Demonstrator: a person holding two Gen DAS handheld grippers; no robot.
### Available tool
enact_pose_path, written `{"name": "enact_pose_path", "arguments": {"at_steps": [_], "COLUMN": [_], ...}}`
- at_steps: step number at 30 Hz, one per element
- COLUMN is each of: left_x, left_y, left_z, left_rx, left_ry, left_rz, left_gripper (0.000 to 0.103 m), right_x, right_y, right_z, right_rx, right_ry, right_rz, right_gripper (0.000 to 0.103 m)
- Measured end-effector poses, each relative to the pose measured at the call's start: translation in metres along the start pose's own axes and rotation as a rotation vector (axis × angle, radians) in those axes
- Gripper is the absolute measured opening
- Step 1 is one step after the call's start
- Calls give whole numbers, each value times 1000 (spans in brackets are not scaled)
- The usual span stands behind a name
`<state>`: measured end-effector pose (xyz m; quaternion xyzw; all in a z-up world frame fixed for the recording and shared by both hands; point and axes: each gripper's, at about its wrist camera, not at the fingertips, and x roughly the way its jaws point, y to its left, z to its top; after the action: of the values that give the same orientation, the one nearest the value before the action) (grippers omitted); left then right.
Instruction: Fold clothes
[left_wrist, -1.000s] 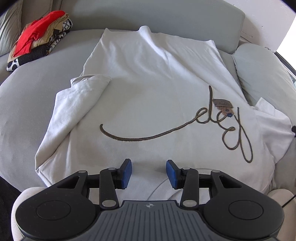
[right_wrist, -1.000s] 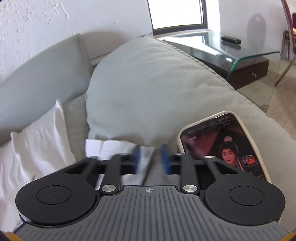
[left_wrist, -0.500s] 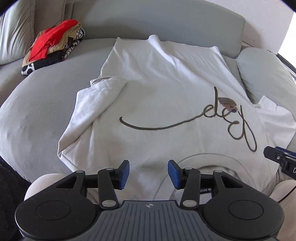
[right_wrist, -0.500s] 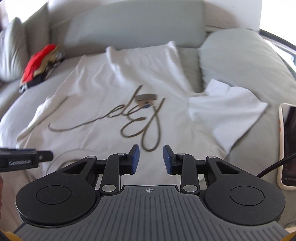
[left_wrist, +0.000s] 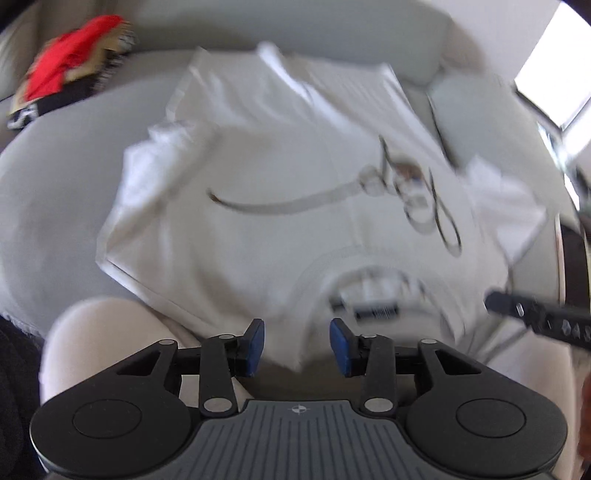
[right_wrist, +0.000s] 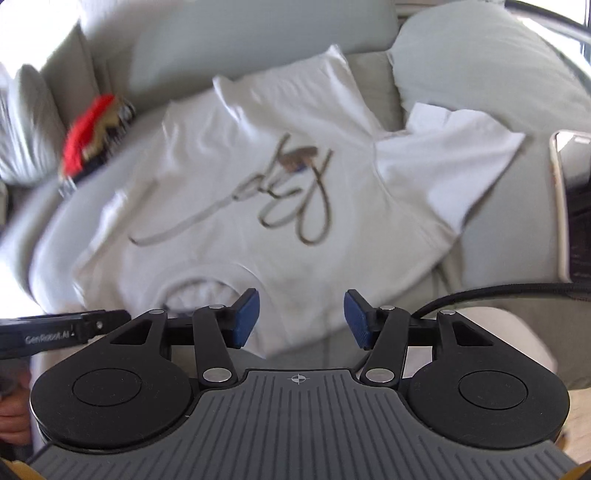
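A white T-shirt (left_wrist: 295, 147) (right_wrist: 258, 166) with brown script lettering lies spread flat on a grey sofa, its collar (left_wrist: 369, 280) (right_wrist: 199, 288) nearest me. The shirt's left sleeve (left_wrist: 166, 147) is folded inward. Its right sleeve (right_wrist: 443, 166) lies spread out toward a cushion. My left gripper (left_wrist: 297, 343) is open over the shirt's near edge, left of the collar, holding nothing. My right gripper (right_wrist: 301, 317) is open over the near edge, right of the collar, and is empty too. Each view shows a dark finger of the other gripper at its side. Both views are motion-blurred.
A pile of red, tan and black-and-white clothes (left_wrist: 70, 70) (right_wrist: 88, 136) sits at the sofa's back left. A phone (right_wrist: 569, 206) lies at the right, beside a large grey cushion (right_wrist: 480, 55). A black cable (right_wrist: 480, 291) runs in from the right. A person's light-trousered knee (left_wrist: 92, 339) is under the left gripper.
The right gripper swung from the cushion and phone to face the shirt and opened wider. Both grippers drew back to the collar edge. The left gripper stayed open.
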<state>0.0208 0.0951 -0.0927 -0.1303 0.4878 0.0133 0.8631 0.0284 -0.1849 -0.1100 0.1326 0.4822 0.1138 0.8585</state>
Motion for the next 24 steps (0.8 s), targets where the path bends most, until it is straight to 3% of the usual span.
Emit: {"name": "enact_pose_path", "arguments": {"at_steps": [6,11,19,24], "left_x": [-4,42,100,124], "left_y": [113,181,202,209], "left_z": [30,52,78,87], "left_rx": [-344,-503,-631,-689], "left_ry": [-122,-78,-76,-74], "left_rz": [22,-64,-271,-328], "left_gripper": [39,39,39,30], "right_x": [1,12,34,33], "right_y": [20,32,28,18], "right_z": [17,31,36,33], "right_rx": [67,186,296,327], "right_ry": [-25,-32,-22,-22], "right_rz": [171,347,285,267], "right_gripper": [60,64,64,64]}}
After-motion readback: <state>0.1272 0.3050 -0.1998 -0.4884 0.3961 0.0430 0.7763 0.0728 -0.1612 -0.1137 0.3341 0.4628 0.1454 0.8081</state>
